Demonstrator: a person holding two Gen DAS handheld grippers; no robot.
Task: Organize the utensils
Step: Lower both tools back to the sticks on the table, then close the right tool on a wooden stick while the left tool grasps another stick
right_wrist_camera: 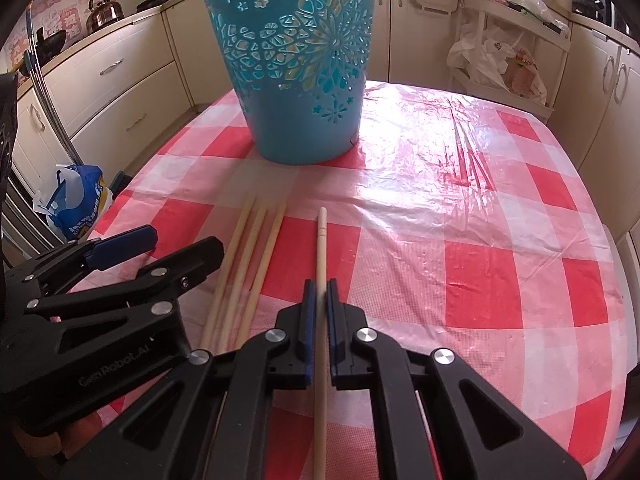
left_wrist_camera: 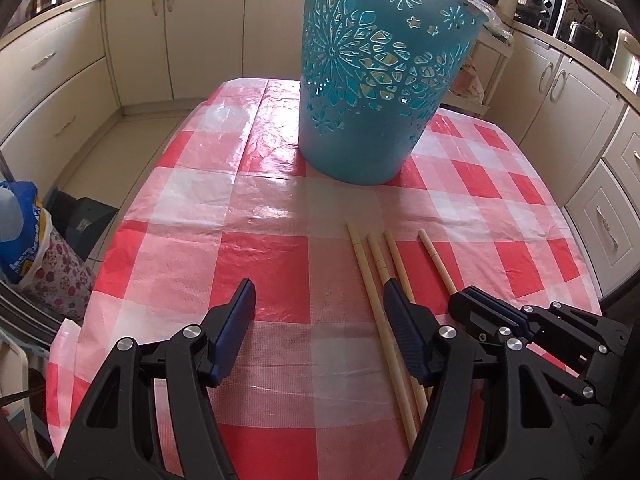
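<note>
Right gripper [right_wrist_camera: 319, 292] clamps 1 chopstick [right_wrist_camera: 321, 248]; left gripper [left_wrist_camera: 318, 300] wide open

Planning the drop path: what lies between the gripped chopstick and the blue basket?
Only bare checkered tablecloth between chopstick and basket, per the right wrist view.

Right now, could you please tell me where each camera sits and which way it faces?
Left wrist: on the left gripper, facing forward over the checked tablecloth to the blue basket; its open fingers show, and the right gripper.
Right wrist: on the right gripper, facing the basket; fingers shut on one chopstick, left gripper beside it.
Shared: basket, tablecloth, three loose chopsticks.
</note>
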